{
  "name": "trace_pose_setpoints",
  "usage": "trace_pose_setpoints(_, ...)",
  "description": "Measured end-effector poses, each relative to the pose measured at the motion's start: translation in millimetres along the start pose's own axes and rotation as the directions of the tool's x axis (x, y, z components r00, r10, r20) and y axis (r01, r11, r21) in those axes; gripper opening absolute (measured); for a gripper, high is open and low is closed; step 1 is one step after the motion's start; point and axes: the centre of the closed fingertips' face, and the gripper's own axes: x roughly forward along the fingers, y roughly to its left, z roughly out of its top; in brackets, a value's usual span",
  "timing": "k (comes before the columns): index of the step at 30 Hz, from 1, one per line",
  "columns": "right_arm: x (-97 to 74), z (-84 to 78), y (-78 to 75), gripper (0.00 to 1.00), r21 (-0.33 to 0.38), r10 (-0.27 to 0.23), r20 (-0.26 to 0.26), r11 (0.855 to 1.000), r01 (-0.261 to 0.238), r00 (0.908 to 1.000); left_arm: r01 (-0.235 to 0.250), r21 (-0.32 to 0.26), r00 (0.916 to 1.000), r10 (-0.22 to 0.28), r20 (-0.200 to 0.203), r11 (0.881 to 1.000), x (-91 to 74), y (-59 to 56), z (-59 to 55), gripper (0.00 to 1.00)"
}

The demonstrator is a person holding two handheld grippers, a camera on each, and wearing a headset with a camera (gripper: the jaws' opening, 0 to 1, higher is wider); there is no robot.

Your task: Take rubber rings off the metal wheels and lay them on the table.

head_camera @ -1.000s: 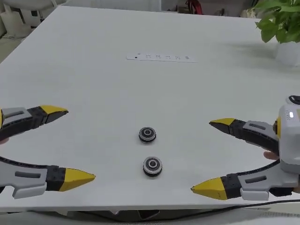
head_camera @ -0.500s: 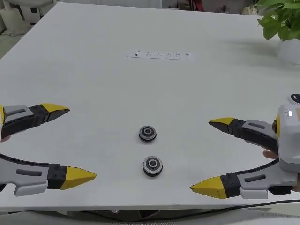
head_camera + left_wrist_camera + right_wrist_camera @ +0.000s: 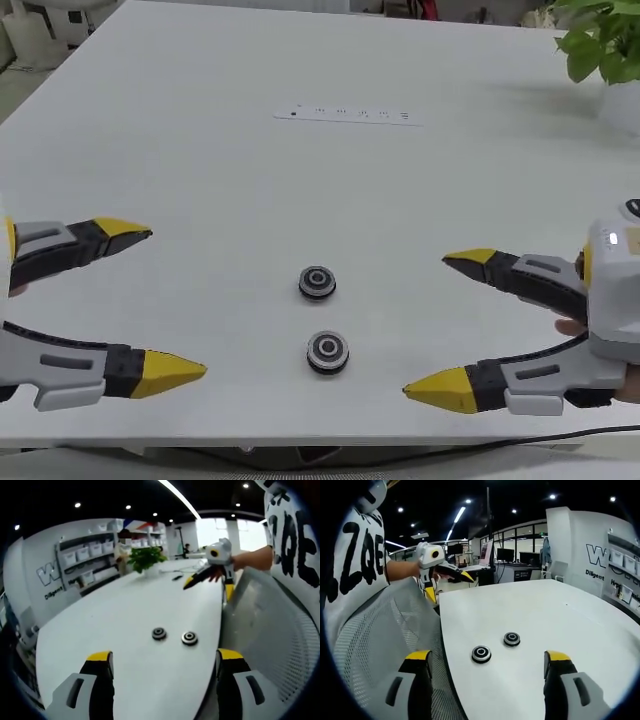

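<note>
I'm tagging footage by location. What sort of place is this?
Probably an open-plan office or lab workspace: a large white table, wall shelves of storage bins, desks with monitors, and a potted plant.

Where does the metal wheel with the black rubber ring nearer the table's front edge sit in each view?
Head view: the black-ringed metal wheel lies bottom centre, nearest the edge of the white table.
Left gripper view: right of centre, the right-hand wheel.
Right gripper view: just left of centre, the left-hand wheel.
Shared landmark: the matching second wheel beside it, farther in.
</note>
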Motion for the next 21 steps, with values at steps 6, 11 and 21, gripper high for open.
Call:
trace_pose_setpoints(6, 4.0, 2.8, 1.6, 0.89, -0.01, 0.013, 0.003, 1.0, -0.013, 0.9999, 0.003, 0.003, 1.0, -0.003, 0.002, 1.0, 2.8, 1.4, 2.4, 0.85)
trace_pose_setpoints(11, 6.5, 3.3, -1.3, 0.87, -0.011, 0.024, 0.001, 1.0, -0.024, 0.9997, 0.01, 0.008, 0.9999, -0.01, 0.003, 1.0, 5.4, 1.7, 5.5, 0.85)
trace_pose_setpoints(21, 9.2, 8.4, -4.9, 0.85, -0.038, 0.033, 0.0, 0.999, -0.033, 0.9995, 0.016, -0.001, 0.9997, -0.016, 0.02, 1.0, 9.5, 7.8, 12.9, 0.84)
